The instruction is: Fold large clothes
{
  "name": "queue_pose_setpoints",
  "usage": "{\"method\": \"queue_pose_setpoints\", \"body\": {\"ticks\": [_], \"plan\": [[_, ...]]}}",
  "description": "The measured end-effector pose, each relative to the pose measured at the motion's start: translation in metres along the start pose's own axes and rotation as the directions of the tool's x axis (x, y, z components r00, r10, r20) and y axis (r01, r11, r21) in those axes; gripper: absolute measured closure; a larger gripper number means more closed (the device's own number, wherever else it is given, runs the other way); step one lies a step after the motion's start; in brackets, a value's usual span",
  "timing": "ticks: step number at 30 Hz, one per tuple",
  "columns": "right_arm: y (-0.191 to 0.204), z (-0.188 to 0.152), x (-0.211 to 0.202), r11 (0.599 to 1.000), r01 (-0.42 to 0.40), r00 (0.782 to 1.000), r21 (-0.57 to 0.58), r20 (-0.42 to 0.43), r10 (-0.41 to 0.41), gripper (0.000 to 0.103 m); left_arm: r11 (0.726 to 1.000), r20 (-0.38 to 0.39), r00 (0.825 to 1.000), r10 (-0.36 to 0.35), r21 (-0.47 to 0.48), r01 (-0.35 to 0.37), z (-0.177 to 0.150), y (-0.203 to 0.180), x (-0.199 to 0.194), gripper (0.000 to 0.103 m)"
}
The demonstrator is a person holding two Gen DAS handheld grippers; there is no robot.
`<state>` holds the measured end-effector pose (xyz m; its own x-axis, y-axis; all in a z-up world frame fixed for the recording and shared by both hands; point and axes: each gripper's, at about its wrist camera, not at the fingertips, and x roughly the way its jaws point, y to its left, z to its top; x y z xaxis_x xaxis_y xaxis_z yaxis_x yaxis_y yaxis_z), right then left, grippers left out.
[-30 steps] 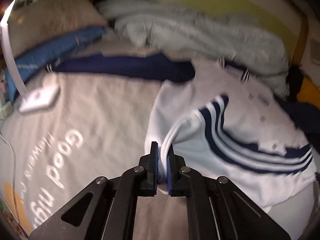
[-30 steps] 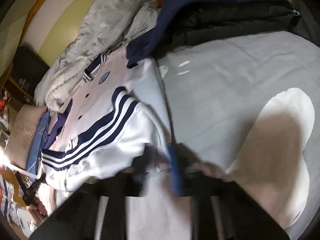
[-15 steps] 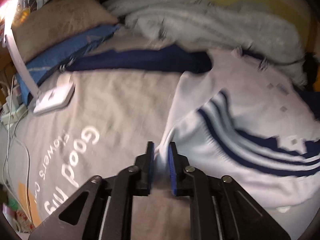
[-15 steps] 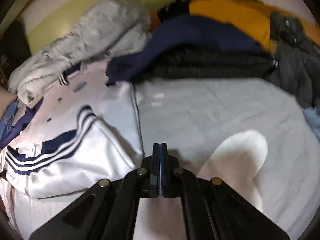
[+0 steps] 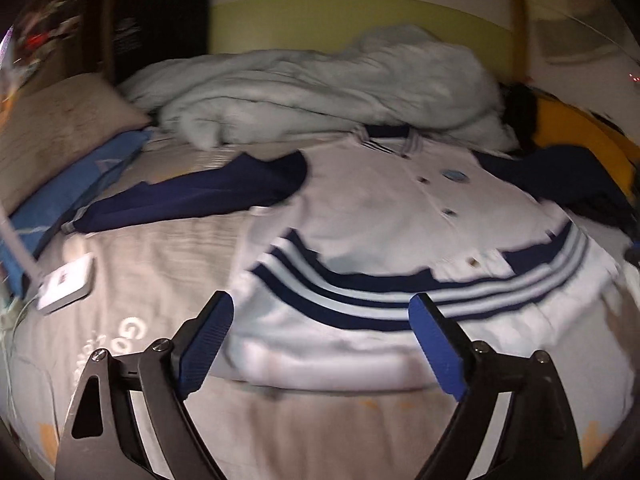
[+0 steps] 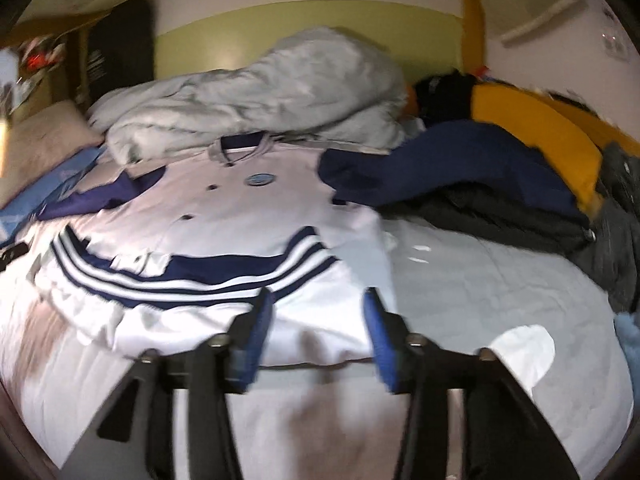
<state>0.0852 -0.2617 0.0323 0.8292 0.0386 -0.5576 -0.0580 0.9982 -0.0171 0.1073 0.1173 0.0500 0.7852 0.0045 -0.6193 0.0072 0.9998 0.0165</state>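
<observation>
**Hovering over the folded hem, both grippers empty**

Lying flat on the bed (image 5: 132,248), the white jacket (image 5: 380,208) has its striped lower part doubled back toward the buttons, so the fold edge runs crosswise, straight ahead of both tools. The garment's long axis runs away from the person, collar at the far end against the heaped pale duvet (image 5: 320,92).

The left gripper (image 5: 320,340) has its blue pads spread wide and holds nothing; the fold edge sits between and just beyond them. The right gripper (image 6: 318,328) is also parted and empty, poised over the jacket's right-hand corner, where the cloth meets bare sheet. Each looks about equally near its own end of the fold.

My guess is the next fold goes toward the collar, so both would need to take the near edge.

Around it: a navy sleeve (image 5: 192,196) trails off to the left, a white charger block (image 5: 66,284) lies on the cover nearby, and a pile of dark clothes (image 6: 480,184) crowds the right shoulder, which may hamper a clean fold.
</observation>
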Motion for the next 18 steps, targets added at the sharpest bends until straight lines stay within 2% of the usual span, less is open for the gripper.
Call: {"method": "queue_pose_setpoints", "body": {"ticks": [2, 3, 5, 7, 13, 15, 16, 17, 18], "plan": [[0.015, -0.001, -0.002, 0.998, 0.001, 1.000, -0.057, 0.026, 0.000, 0.011, 0.998, -0.019, 0.999, -0.051, 0.025, 0.051, -0.003, -0.010, 0.000, 0.014], [0.021, -0.003, -0.004, 0.997, 0.009, 0.999, -0.081, 0.042, -0.006, 0.002, 0.997, -0.030, 0.997, -0.078, 0.027, 0.079, -0.004, -0.013, 0.000, 0.012], [0.036, -0.006, -0.008, 0.991, 0.052, 0.994, -0.123, 0.100, -0.040, 0.000, 0.994, -0.043, 0.994, -0.100, 0.043, 0.101, -0.007, -0.021, 0.001, 0.007], [0.049, -0.008, -0.008, 0.983, 0.054, 0.993, -0.173, 0.111, -0.035, 0.000, 0.992, -0.050, 0.995, -0.091, 0.085, 0.095, -0.011, -0.031, 0.001, 0.001], [0.083, -0.023, 0.004, 0.949, 0.007, 0.998, -0.315, 0.057, 0.011, 0.000, 0.964, -0.129, 0.987, -0.098, 0.234, 0.126, -0.027, -0.065, 0.016, 0.000], [0.096, -0.031, 0.012, 0.934, -0.043, 0.999, -0.354, 0.001, 0.046, 0.000, 0.954, -0.161, 0.983, -0.085, 0.273, 0.127, -0.036, -0.075, 0.025, 0.000], [0.111, -0.039, 0.021, 0.909, -0.061, 0.998, -0.412, -0.048, 0.045, 0.000, 0.950, -0.175, 0.981, -0.078, 0.285, 0.126, -0.039, -0.079, 0.029, 0.000], [0.111, -0.039, 0.021, 0.909, -0.061, 0.998, -0.412, -0.048, 0.045, 0.000, 0.946, -0.192, 0.979, -0.066, 0.300, 0.123, -0.043, -0.083, 0.035, 0.000], [0.119, -0.044, 0.026, 0.891, -0.043, 0.998, -0.451, -0.051, 0.022, 0.000, 0.943, -0.203, 0.978, -0.055, 0.313, 0.118, -0.046, -0.086, 0.040, 0.000]]}}
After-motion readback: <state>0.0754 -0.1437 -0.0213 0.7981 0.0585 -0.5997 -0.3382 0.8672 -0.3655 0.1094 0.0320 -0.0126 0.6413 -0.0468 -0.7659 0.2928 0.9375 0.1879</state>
